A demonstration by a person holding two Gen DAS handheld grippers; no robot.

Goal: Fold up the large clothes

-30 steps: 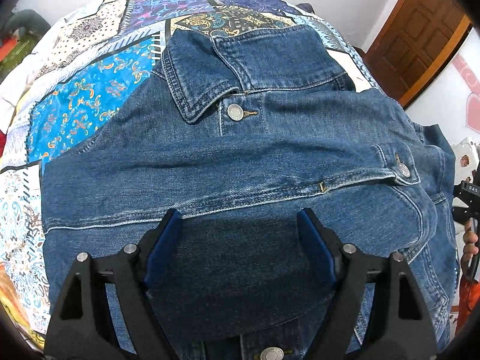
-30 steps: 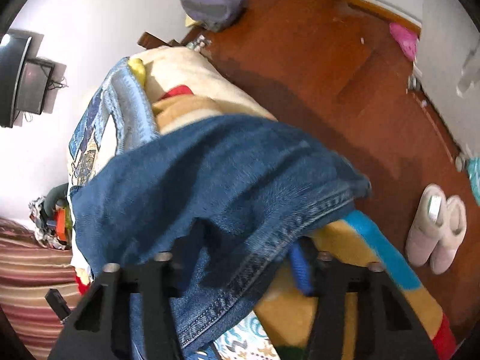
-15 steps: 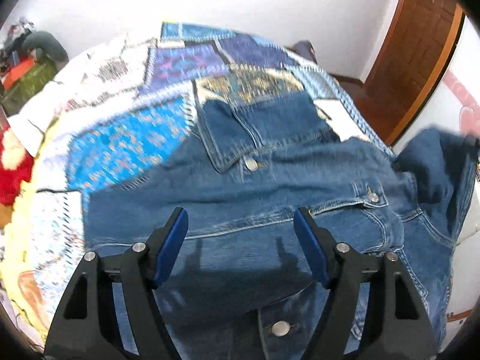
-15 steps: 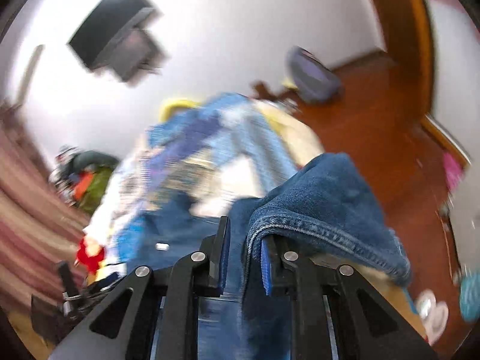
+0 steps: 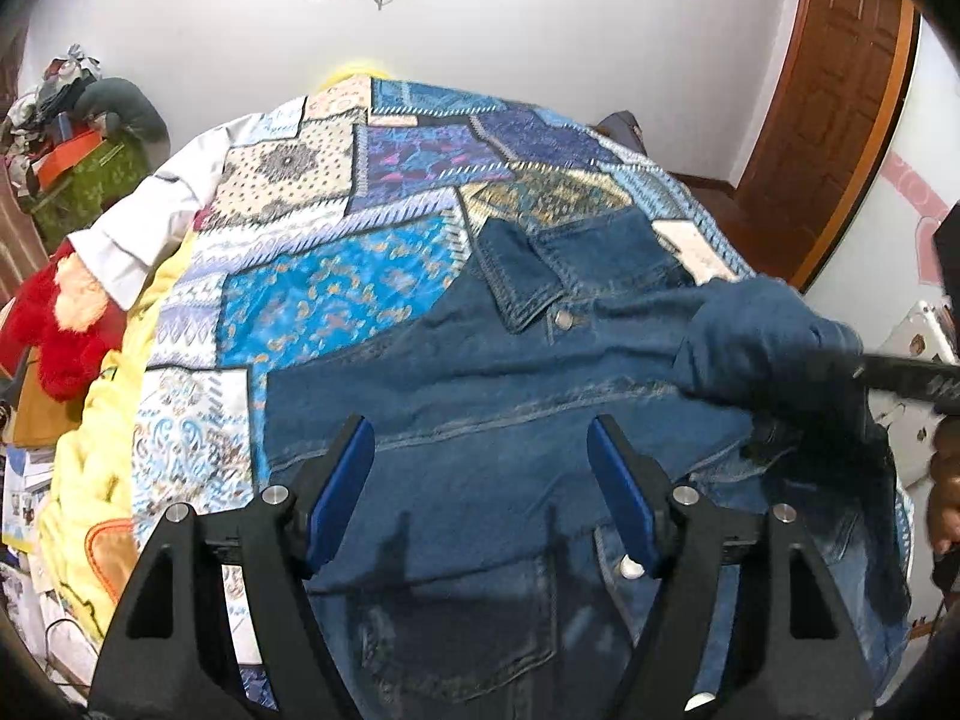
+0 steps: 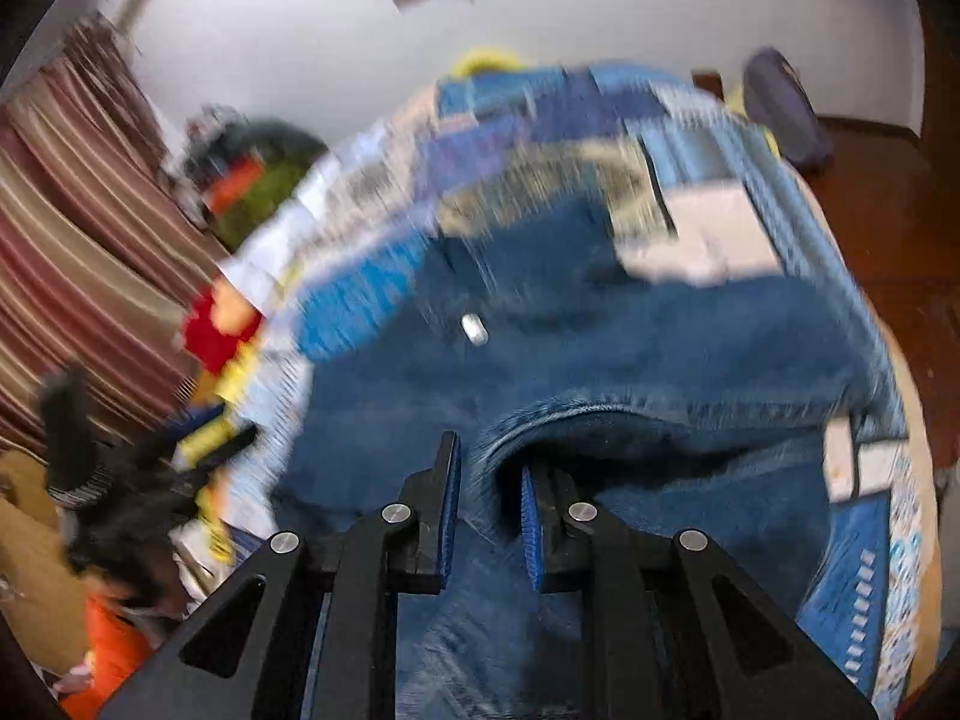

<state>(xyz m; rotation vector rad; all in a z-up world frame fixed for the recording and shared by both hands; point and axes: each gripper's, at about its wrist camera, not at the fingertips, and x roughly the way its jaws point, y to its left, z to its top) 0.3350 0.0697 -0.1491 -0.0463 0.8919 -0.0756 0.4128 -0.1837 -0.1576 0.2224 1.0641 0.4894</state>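
A denim jacket (image 5: 510, 420) is spread front-up on the patchwork quilt (image 5: 336, 294) of a bed, collar toward the far wall. The step in hand is judged to be the folding-in of one sleeve: the sleeve (image 5: 762, 342) is seen lifted over the jacket's right side, its edge clamped in the right hand-held gripper (image 6: 489, 516), whose fingers are drawn nearly together on the cloth. The left hand-held gripper (image 5: 480, 480) hangs above the jacket's middle, fingers wide apart, nothing between them. Next, the sleeve should be laid flat across the chest and released, the body being pinned if it slides.
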